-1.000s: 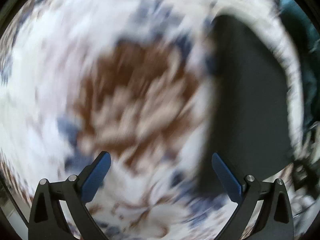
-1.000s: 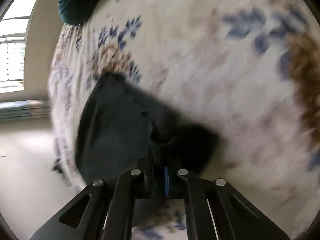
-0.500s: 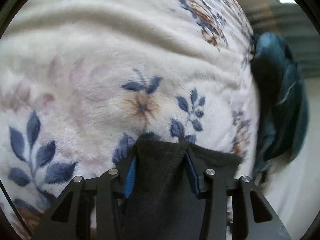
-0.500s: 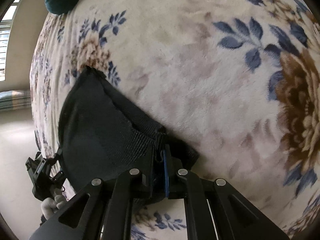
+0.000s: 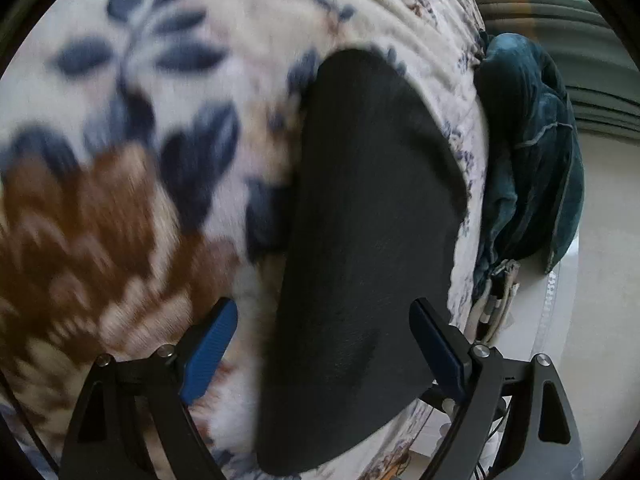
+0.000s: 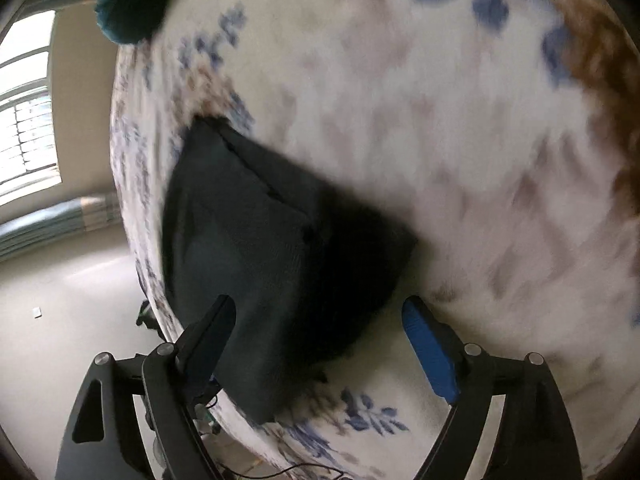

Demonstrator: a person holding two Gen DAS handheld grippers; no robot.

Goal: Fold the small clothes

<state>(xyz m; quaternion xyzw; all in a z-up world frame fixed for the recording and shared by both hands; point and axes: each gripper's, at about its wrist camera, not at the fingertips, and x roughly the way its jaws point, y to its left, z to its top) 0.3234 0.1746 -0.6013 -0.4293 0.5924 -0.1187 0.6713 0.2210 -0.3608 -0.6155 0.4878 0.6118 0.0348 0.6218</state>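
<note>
A small black garment (image 5: 360, 248) lies flat on the floral blanket (image 5: 120, 184), near the bed's edge. In the left wrist view my left gripper (image 5: 320, 348) hovers over the garment's near end with its jaws opening; the cloth lies between the blue pads (image 5: 208, 348) without being pinched. In the right wrist view the same black garment (image 6: 272, 256) shows a folded layer on top. My right gripper (image 6: 320, 336) hangs over its near corner, jaws opening wide, pads clear of the cloth.
A dark teal garment (image 5: 528, 152) is bunched at the bed's far edge, also seen as the teal garment (image 6: 128, 0) top left in the right view. Pale floor (image 6: 60, 288) and a window (image 6: 24, 128) lie past the bed edge. Cables hang beside the mattress (image 5: 496, 300).
Both grippers held the black garment half a second ago and have since let go and spread their jaws. The garment now lies flat on the blanket. Both views are blurred by motion.
</note>
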